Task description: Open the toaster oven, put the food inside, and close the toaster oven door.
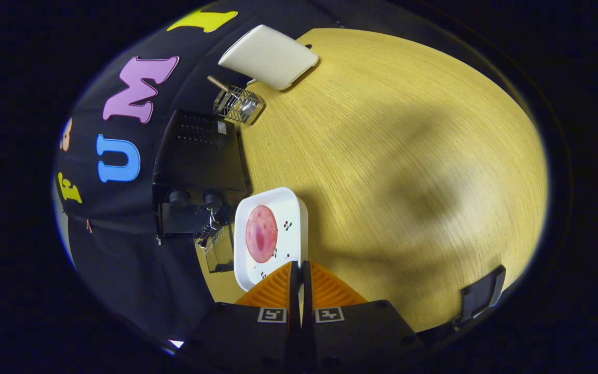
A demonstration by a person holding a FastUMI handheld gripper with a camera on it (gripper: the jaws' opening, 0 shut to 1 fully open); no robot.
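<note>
Wooden table (408, 156), hand-held gripper (299, 272) clamping plate (270, 236) edge

Gripper (300, 270) seen from its own camera, pointing forward and down over the counter (408, 156). Both fingers (278, 288) lie nearly together, only a thin slit left between them. The tips pinch the near rim of the white plate (270, 208), one finger on each side of the edge, both appearing to press on it. Ribbed inner faces of the fingers angle outward from the tips. A square marker sits at each finger's base.
</note>
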